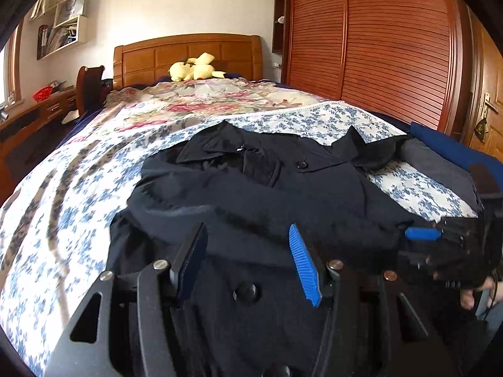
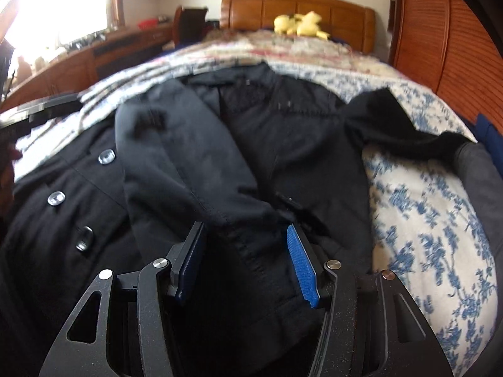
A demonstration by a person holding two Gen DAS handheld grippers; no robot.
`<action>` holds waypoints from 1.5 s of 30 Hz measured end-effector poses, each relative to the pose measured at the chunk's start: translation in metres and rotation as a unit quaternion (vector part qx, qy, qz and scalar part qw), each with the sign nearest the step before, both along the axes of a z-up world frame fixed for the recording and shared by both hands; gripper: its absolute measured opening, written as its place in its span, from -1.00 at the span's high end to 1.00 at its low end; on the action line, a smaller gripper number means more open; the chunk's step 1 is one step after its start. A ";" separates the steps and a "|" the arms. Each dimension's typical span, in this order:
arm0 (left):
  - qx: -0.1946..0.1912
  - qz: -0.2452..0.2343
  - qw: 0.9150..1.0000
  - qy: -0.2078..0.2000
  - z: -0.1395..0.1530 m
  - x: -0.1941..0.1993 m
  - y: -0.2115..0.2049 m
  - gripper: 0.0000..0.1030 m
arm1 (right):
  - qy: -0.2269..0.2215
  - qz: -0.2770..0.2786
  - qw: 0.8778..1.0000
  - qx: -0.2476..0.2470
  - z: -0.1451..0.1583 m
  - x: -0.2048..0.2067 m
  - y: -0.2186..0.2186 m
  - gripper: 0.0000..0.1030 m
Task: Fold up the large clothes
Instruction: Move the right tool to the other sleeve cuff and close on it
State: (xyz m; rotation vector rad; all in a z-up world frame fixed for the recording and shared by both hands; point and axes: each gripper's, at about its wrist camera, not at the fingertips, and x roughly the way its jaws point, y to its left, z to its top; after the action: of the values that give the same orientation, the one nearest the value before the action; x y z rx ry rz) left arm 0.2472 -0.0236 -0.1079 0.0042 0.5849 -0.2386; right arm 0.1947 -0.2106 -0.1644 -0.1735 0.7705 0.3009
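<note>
A large black coat [image 1: 251, 182] lies spread on the bed's blue-flowered sheet [image 1: 63, 204], collar toward the headboard. My left gripper [image 1: 247, 227] hovers open just over the coat's lower part, nothing between its blue pads. In the right wrist view the coat [image 2: 283, 132] shows shiny buttons [image 2: 107, 157] at the left and one sleeve [image 2: 176, 157] folded across the front. The other sleeve [image 2: 393, 125] reaches right. My right gripper [image 2: 245, 226] stands open close over the folded sleeve's edge, pads not pressing it. That gripper's blue pad [image 1: 421, 234] shows at the right in the left wrist view.
Grey folded cloth [image 1: 440, 163] and blue cloth [image 1: 456, 147] lie at the bed's right edge. A yellow plush toy [image 1: 195, 69] sits by the wooden headboard [image 1: 188, 53]. A slatted wardrobe [image 1: 377, 47] stands to the right, a desk [image 1: 31, 110] to the left.
</note>
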 end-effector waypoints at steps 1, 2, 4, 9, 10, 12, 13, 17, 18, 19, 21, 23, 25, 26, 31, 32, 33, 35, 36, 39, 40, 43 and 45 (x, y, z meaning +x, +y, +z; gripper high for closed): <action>-0.001 -0.001 1.000 -0.002 -0.001 0.006 -0.002 -0.03 | -0.001 0.001 1.000 -0.003 -0.001 0.000 0.001 -0.06; -0.003 -0.002 1.000 -0.003 -0.002 0.011 -0.004 -0.03 | 0.000 0.002 1.000 -0.004 -0.002 -0.001 0.002 -0.06; -0.004 -0.004 1.000 -0.006 -0.005 0.021 -0.006 -0.03 | 0.002 0.002 1.000 -0.003 -0.004 0.000 0.001 -0.06; -0.007 -0.007 1.000 -0.005 -0.020 0.034 -0.008 -0.03 | 0.003 0.000 1.000 -0.003 -0.006 -0.001 0.003 -0.06; -0.010 -0.007 1.000 -0.004 -0.022 0.036 -0.008 -0.03 | 0.003 0.000 1.000 -0.003 -0.007 -0.001 0.002 -0.06; -0.019 -0.007 1.000 0.000 -0.026 0.038 -0.005 -0.03 | 0.002 0.000 1.000 -0.002 -0.006 -0.001 0.002 -0.07; -0.022 -0.006 1.000 0.001 -0.028 0.038 -0.004 -0.03 | 0.002 -0.001 1.000 -0.001 -0.007 -0.001 0.002 -0.07; -0.032 -0.002 0.999 -0.005 -0.031 0.036 -0.001 -0.03 | 0.000 -0.001 1.000 0.000 -0.008 -0.001 0.002 -0.07; -0.034 0.000 0.999 -0.008 -0.032 0.034 0.000 -0.03 | 0.000 -0.001 1.000 0.000 -0.008 0.000 0.003 -0.08; -0.034 0.003 0.999 -0.011 -0.032 0.033 0.000 -0.03 | 0.000 -0.001 1.000 -0.001 -0.008 0.000 0.003 -0.08; -0.034 0.005 0.999 -0.016 -0.033 0.031 0.001 -0.03 | 0.000 -0.001 1.000 -0.001 -0.008 0.000 0.003 -0.08; -0.034 0.006 0.999 -0.019 -0.034 0.031 0.000 -0.03 | 0.002 -0.002 1.000 0.002 -0.008 0.000 0.002 -0.08; -0.031 0.007 0.999 -0.022 -0.034 0.030 0.000 -0.03 | 0.005 -0.008 1.000 0.001 -0.003 -0.001 0.002 -0.08; -0.029 0.008 0.999 -0.024 -0.034 0.029 -0.001 -0.03 | -0.003 -0.015 1.000 0.002 0.004 -0.004 0.001 -0.08; -0.016 0.004 0.999 -0.035 -0.033 0.026 -0.006 -0.03 | -0.045 -0.027 0.999 0.002 0.043 -0.013 -0.010 -0.08; -0.014 0.003 0.999 -0.036 -0.033 0.026 -0.007 -0.03 | -0.052 -0.032 0.998 0.000 0.051 -0.013 -0.015 -0.08; -0.013 0.003 0.999 -0.036 -0.033 0.026 -0.007 -0.03 | -0.058 -0.037 0.998 -0.003 0.057 -0.013 -0.019 -0.08; -0.013 0.001 0.999 -0.037 -0.033 0.026 -0.007 -0.03 | -0.066 -0.049 0.997 -0.012 0.070 -0.009 -0.029 -0.08; -0.013 0.001 0.999 -0.037 -0.033 0.026 -0.007 -0.03 | -0.071 -0.054 0.996 -0.015 0.075 -0.007 -0.033 -0.08; -0.014 0.001 0.999 -0.037 -0.033 0.026 -0.008 -0.03 | -0.082 -0.070 0.994 -0.018 0.089 0.005 -0.049 -0.08; -0.015 -0.001 0.999 -0.038 -0.033 0.025 -0.008 -0.04 | -0.083 -0.076 0.993 -0.019 0.093 0.011 -0.055 -0.09; -0.016 -0.005 0.999 -0.039 -0.033 0.025 -0.009 -0.04 | -0.076 -0.101 0.992 -0.018 0.099 0.032 -0.074 -0.09; -0.015 -0.006 0.999 -0.039 -0.033 0.024 -0.010 -0.04 | -0.077 -0.124 0.989 -0.027 0.104 0.046 -0.086 -0.09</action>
State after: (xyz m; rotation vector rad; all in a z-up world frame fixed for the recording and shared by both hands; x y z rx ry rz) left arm 0.2715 -0.0337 -0.1406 -0.0113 0.5028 -0.2578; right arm 0.2407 -0.2964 -0.0602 -0.1489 0.6396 0.0307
